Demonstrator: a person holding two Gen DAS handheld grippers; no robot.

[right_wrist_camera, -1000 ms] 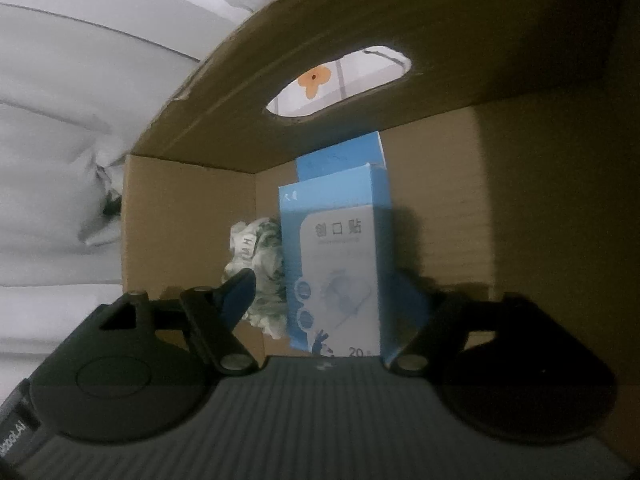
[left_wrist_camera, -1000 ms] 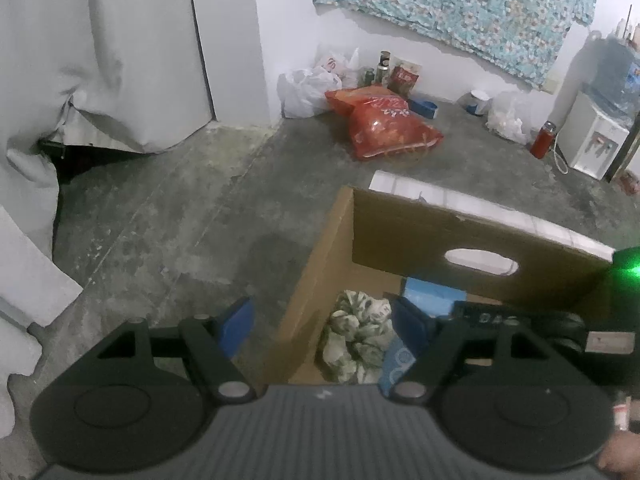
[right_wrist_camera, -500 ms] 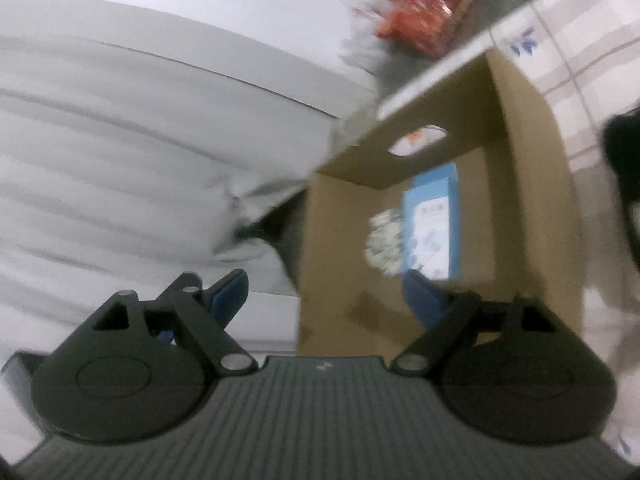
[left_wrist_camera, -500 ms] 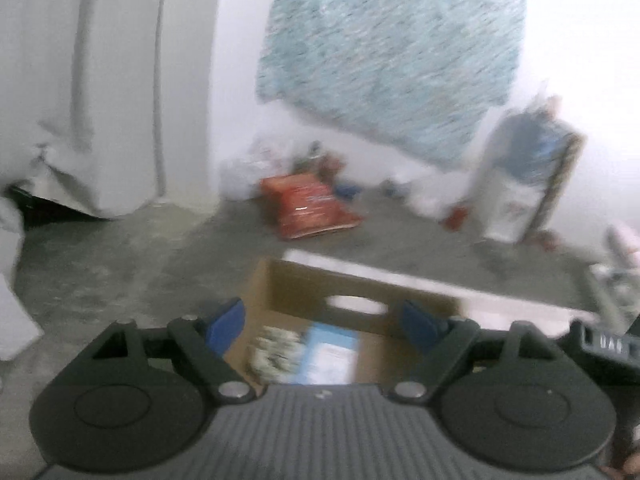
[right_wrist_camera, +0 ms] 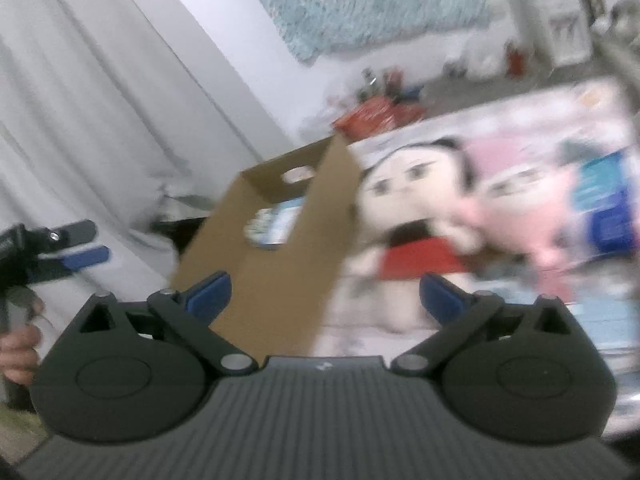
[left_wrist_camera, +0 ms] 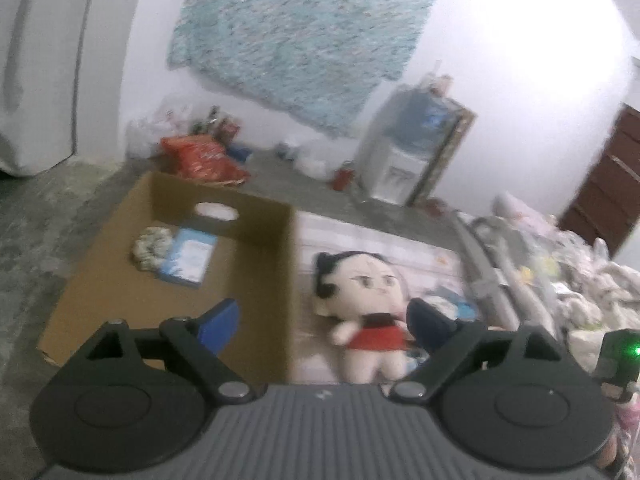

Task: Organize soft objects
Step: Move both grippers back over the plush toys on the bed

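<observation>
Left wrist view: my left hand-held gripper (left_wrist_camera: 322, 318) hangs spread wide and empty, with the black-haired doll (left_wrist_camera: 366, 312) lying almost straight ahead, between the blue pads (left_wrist_camera: 218, 320) and a little toward the right one. The doll rests on its back on the patterned mat (left_wrist_camera: 360, 236), just beside the right-hand wall of the cardboard box (left_wrist_camera: 264, 280). Its long axis runs away from me, feet near, head far. Inside the box I can make out a floral bundle (left_wrist_camera: 150, 246) and a blue packet (left_wrist_camera: 188, 256) near the far wall.

In the right wrist view my right hand-held gripper (right_wrist_camera: 324, 294) is also spread and holds nothing. From there the same doll (right_wrist_camera: 404, 232) sits ahead and slightly right, with a pink plush (right_wrist_camera: 528, 208) touching its side and a blue pack (right_wrist_camera: 604, 208) beyond; the blur hides finer detail.

I judge the left gripper the nearer and better lined up. To grasp across the body, the pads would close on the doll's red-clothed middle, then carry it left over the box wall.
</observation>
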